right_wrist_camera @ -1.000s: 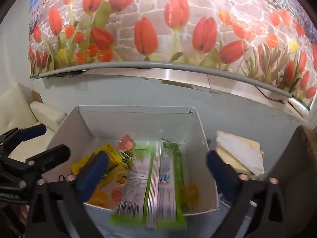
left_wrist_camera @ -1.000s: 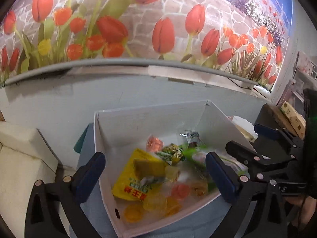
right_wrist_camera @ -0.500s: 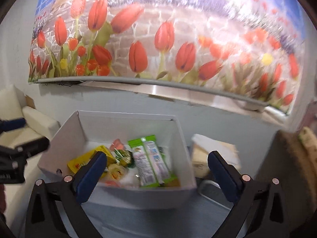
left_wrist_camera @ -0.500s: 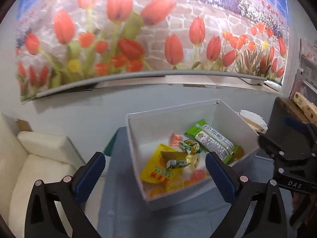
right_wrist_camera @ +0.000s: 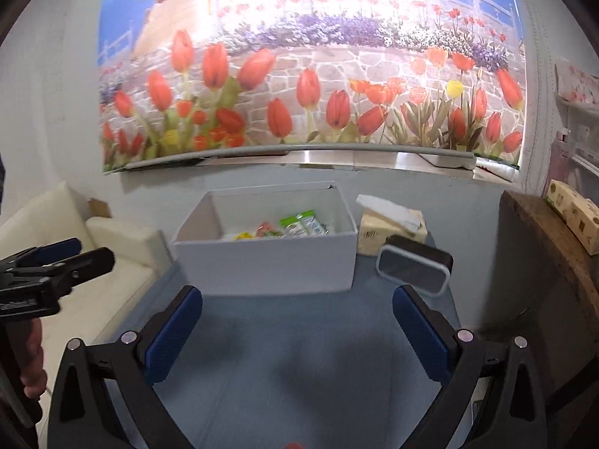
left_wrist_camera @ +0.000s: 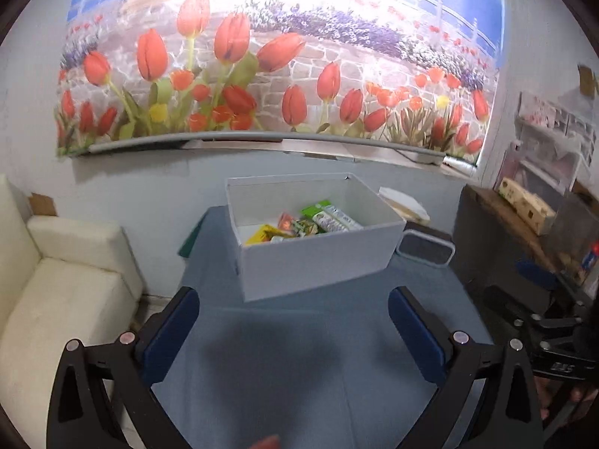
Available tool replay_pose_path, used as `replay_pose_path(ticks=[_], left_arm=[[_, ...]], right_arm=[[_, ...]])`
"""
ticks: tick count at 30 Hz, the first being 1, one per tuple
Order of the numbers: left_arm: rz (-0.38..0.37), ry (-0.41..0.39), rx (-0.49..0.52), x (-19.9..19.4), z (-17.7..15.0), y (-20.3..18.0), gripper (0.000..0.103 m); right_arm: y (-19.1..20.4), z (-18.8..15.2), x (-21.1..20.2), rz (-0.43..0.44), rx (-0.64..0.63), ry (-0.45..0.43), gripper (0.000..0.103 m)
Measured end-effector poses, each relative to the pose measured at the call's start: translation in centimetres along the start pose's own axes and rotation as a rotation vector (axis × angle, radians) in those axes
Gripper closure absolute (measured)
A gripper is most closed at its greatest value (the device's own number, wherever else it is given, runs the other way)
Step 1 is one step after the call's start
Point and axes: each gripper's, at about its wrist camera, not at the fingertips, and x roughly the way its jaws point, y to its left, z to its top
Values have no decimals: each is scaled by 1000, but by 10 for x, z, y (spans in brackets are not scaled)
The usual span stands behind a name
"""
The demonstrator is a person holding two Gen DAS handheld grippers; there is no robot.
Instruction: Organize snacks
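A white open box point(left_wrist_camera: 318, 262) stands on the blue table point(left_wrist_camera: 299, 355) near the wall. Inside lie several snacks: a green and white packet point(left_wrist_camera: 331, 219), a yellow bag point(left_wrist_camera: 262, 234) and small wrapped sweets. The box also shows in the right wrist view point(right_wrist_camera: 269, 265), with the green packet point(right_wrist_camera: 301, 224) visible over its rim. My left gripper point(left_wrist_camera: 294, 327) is open and empty, well back from the box. My right gripper point(right_wrist_camera: 297, 323) is open and empty, also back from the box. A red thing point(left_wrist_camera: 267, 442) shows at the bottom edge; it is too cut off to identify.
A tissue pack point(right_wrist_camera: 391, 224) and a dark tray with a white rim point(right_wrist_camera: 413, 271) sit right of the box. A cream sofa point(left_wrist_camera: 56, 292) stands to the left. A dark wooden cabinet point(right_wrist_camera: 554, 280) with a printed box point(right_wrist_camera: 574, 215) stands to the right.
Both grippers have pulled back and up from over the box. The box now looks smaller and farther away. The green packet lies in the box.
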Motion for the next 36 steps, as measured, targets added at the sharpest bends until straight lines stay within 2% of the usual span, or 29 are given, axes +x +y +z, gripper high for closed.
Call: replay_pose_path(ticks=[3, 8, 17, 36], left_arm=[[0, -34, 37, -30, -14, -13, 0], [-50, -34, 63, -68, -30, -30, 0], [-82, -40, 66, -111, -46, -38, 0], [-82, -48, 62, -127, -46, -41, 0]], right_arm=[[5, -14, -28, 20, 4, -8, 0], [11, -30, -68, 34, -2, -25, 0], [16, -35, -108, 54, 3, -59, 0], [18, -36, -123, 65, 2, -81, 0]])
